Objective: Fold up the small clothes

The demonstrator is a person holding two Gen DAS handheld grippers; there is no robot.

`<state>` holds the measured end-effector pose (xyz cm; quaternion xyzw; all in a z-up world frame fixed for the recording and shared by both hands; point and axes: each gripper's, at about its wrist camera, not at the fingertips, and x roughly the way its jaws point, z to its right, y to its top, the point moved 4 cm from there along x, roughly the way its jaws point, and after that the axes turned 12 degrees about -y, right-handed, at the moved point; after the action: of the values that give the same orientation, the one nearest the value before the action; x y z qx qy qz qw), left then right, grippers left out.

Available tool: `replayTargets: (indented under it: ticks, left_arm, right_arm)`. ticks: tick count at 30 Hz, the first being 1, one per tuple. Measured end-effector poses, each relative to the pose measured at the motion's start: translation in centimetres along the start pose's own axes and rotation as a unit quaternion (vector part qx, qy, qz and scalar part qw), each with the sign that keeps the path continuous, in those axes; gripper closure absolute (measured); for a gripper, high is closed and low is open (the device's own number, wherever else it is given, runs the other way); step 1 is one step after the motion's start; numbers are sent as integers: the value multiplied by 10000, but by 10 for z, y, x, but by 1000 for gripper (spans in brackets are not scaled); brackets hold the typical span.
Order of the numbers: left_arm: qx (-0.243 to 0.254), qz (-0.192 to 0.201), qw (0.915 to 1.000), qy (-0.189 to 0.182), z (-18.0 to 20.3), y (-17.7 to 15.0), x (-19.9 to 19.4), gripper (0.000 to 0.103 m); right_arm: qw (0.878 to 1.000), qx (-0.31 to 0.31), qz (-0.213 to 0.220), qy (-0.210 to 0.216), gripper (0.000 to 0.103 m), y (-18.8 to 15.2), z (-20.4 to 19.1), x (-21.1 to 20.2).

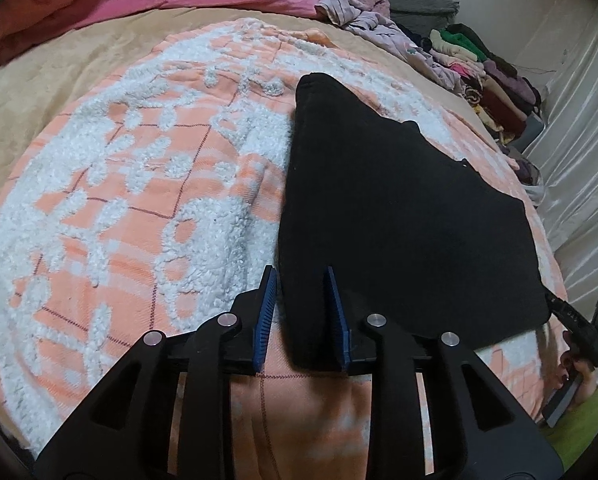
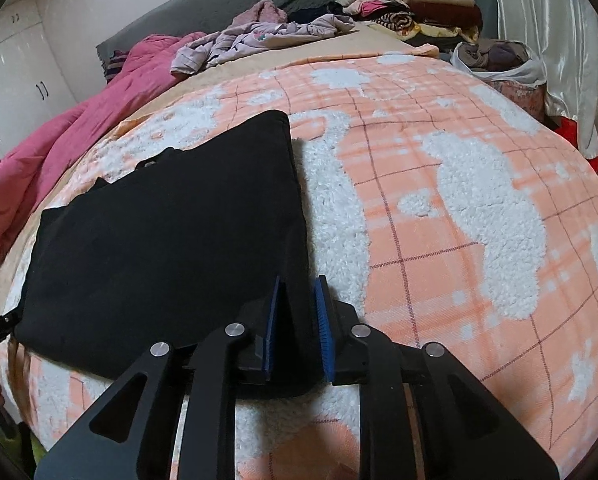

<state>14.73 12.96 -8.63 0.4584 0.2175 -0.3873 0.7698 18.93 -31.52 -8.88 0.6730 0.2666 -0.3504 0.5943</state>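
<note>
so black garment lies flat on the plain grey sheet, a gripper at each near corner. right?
Not the sheet. Both wrist views show the black garment on a peach-and-white fleecy blanket. The rest holds: left gripper and right gripper are at its near corners.

Between the blue ribbed rubber-like pads (image 1: 268, 312) of the matt black plastic left gripper (image 1: 301, 280) lies a black, matt, soft-knit cloth garment (image 1: 399, 208). Beneath it spreads a peach checked woven blanket (image 1: 139, 184) with raised white fleecy tufts. Shiny round metal pins (image 2: 235, 329) stud the matt black plastic right gripper (image 2: 299, 288). Beyond it lies a pink, slightly glossy, crumpled quilt (image 2: 59, 148); to its right hangs a white satin-sheen curtain (image 2: 539, 12).
</note>
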Motion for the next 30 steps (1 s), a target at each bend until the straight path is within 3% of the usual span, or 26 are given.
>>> replayTargets:
  ticks: [7, 14, 17, 26, 30]
  left_arm:
    - [285, 65, 9989, 375, 9, -4, -8, 80]
    - [578, 471, 9955, 578, 27, 10, -37, 80]
    - [688, 585, 9940, 620, 35, 15, -46, 75]
    - [905, 604, 9916, 695, 53, 12, -43, 56]
    - [1052, 547, 9902, 732, 62, 10, -35, 56]
  right_arm:
    - [9999, -48, 10, -95, 71, -4, 7, -9]
    - [9996, -164, 193, -135, 55, -7, 15, -34]
    - [9991, -278, 308, -132, 53, -7, 12, -45]
    - [9955, -708, 629, 92, 39, -3, -22, -67]
    - [9928, -966, 672, 212, 35, -1, -49, -66]
